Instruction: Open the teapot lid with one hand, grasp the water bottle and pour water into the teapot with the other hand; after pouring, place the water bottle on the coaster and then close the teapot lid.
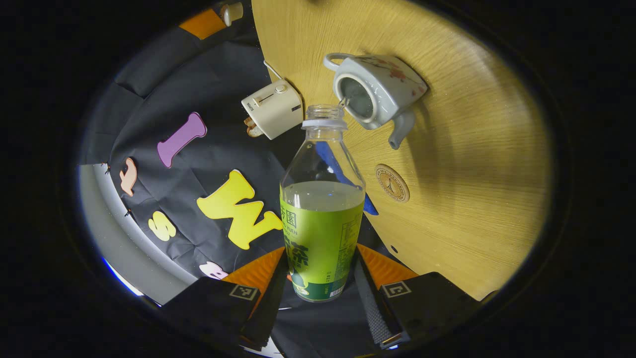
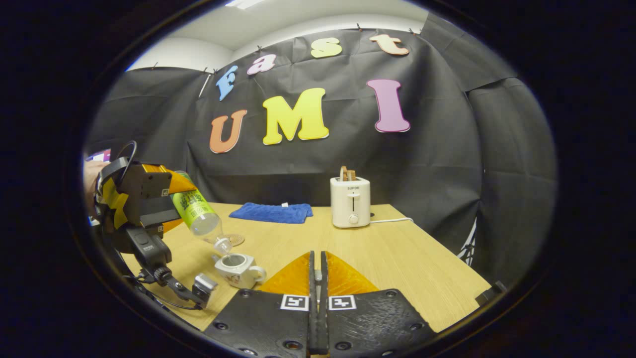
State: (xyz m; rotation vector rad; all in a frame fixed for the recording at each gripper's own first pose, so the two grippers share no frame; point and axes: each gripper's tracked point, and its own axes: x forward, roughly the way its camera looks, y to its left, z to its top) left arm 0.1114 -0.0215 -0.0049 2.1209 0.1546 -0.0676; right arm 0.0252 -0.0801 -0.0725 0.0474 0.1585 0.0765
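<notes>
- Left gripper (image 1: 320, 278): clamped on the lower labelled body of the clear plastic water bottle with green label (image 1: 322, 209), a finger pressing on each side. Seen from the right gripper view, this gripper (image 2: 171, 199) is raised over the left part of the table, with part of a hand behind it.
- Water bottle: uncapped, partly full of pale liquid, tipped neck-down. Its open mouth sits just over the teapot's opening in both views (image 2: 201, 214). A thin stream runs from the mouth into the opening in the left gripper view.
- White square ceramic teapot with red floral print (image 1: 380, 89): stands on the light wooden table (image 1: 472, 164), lid off, opening bare. In the right gripper view the teapot (image 2: 238, 268) shows its handle toward the camera's right.
- Teapot lid: location cannot be told.
- Round brown coaster (image 1: 392, 183): flat on the table, near the teapot's spout, bare. In the right gripper view a coaster edge (image 2: 237, 239) shows just behind the bottle neck.
- Right gripper (image 2: 317, 298): fingers pressed together with nothing between them, held above the near table edge, apart from the teapot.
- White toaster (image 2: 350, 201) with slices in its slot at the table's back; folded blue cloth (image 2: 272, 212) to its left.
</notes>
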